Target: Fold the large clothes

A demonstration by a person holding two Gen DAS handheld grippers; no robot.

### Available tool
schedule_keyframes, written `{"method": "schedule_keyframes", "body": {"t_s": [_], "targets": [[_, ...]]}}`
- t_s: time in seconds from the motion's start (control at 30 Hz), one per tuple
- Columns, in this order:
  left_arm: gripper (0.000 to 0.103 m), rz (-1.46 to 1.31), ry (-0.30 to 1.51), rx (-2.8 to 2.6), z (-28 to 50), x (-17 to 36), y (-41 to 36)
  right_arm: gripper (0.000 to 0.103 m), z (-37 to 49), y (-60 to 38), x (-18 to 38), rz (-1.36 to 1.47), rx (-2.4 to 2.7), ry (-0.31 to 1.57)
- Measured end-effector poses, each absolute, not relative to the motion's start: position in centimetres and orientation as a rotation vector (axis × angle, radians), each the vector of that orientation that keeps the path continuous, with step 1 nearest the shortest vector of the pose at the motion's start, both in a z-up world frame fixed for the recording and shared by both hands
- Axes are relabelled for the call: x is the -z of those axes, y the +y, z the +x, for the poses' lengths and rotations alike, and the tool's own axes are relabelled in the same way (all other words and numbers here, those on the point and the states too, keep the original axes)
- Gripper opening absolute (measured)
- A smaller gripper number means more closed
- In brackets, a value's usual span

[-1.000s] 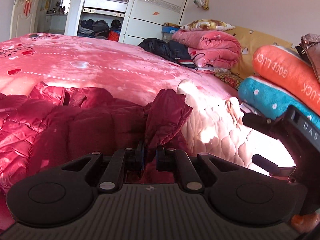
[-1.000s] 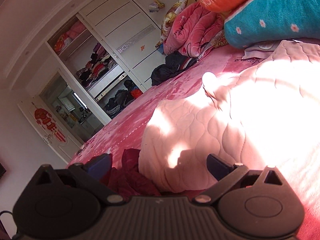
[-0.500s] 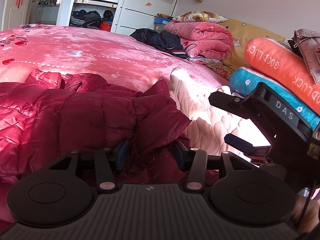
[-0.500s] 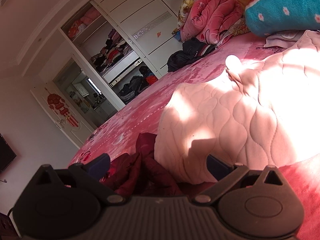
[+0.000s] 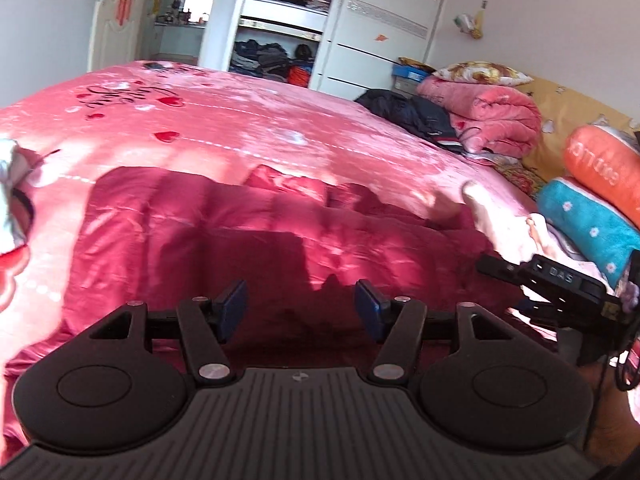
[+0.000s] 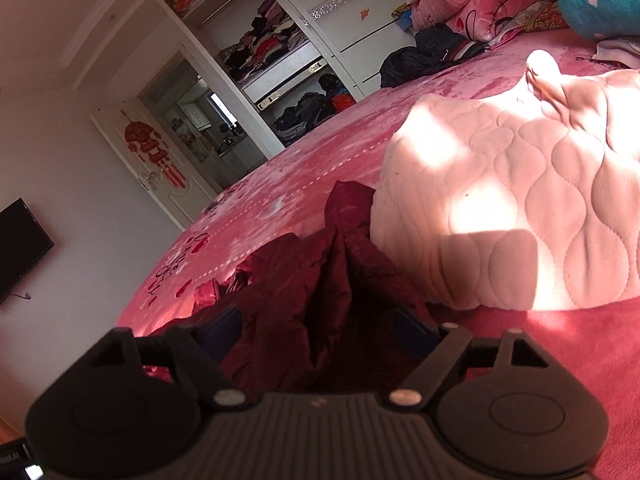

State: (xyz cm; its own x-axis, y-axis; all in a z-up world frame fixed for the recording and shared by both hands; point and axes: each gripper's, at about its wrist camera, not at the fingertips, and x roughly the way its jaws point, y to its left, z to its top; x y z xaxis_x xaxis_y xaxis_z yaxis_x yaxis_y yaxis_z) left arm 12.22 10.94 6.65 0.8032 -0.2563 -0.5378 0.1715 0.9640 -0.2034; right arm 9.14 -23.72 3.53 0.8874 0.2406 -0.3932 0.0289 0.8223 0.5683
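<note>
Your left gripper (image 5: 300, 312) has just opened, empty above the dark-red quilted jacket (image 5: 240, 232); your right gripper (image 6: 320, 328), closing, straddles its raised fold without pinching; gather both layers.

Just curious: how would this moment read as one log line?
left claw: just opened, empty, over red jacket | right claw: just been closing, jacket fold between its jaws, grip unclear
</note>
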Motion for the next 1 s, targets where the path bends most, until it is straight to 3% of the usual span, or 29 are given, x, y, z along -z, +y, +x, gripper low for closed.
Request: {"method": "schedule_keyframes", "body": {"t_s": [0.03, 0.1, 0.17, 0.33, 0.43, 0.67, 0.7, 0.83, 1.0], "targets": [[0.071, -0.149, 0.588, 0.199, 12.6, -6.7, 11.7, 0.06, 9.3, -23.3, -3.5, 0.584, -0.127, 0.479], [0.07, -0.153, 0.569, 0.145, 13.2, -6.8, 12.8, 0.032, 9.6, -22.6, -3.5, 0.54, -0.126, 0.485], [0.07, -0.157, 0.55, 0.109, 13.8, -6.9, 13.4, 0.018, 9.4, -21.9, -3.9, 0.487, -0.093, 0.469], [0.07, -0.17, 0.542, 0.073, 14.9, -6.6, 12.7, 0.014, 9.1, -21.8, -4.4, 0.392, -0.004, 0.463], [0.07, -0.171, 0.555, 0.05, 15.1, -6.1, 12.1, 0.02, 9.9, -22.1, -3.2, 0.404, 0.014, 0.55], [0.068, -0.131, 0.533, 0.053, 14.7, -6.3, 11.4, 0.066, 8.6, -22.7, -5.0, 0.402, 0.072, 0.432], [0.068, -0.118, 0.53, 0.057, 14.8, -6.3, 11.3, 0.069, 8.2, -22.6, -5.4, 0.386, 0.076, 0.397], [0.068, -0.057, 0.536, 0.052, 15.8, -5.8, 10.1, 0.069, 7.4, -21.3, -6.8, 0.346, 0.008, 0.291], [0.066, -0.01, 0.56, 0.032, 16.7, -4.1, 9.7, 0.068, 9.9, -18.5, -5.5, 0.302, -0.131, 0.403]]}}
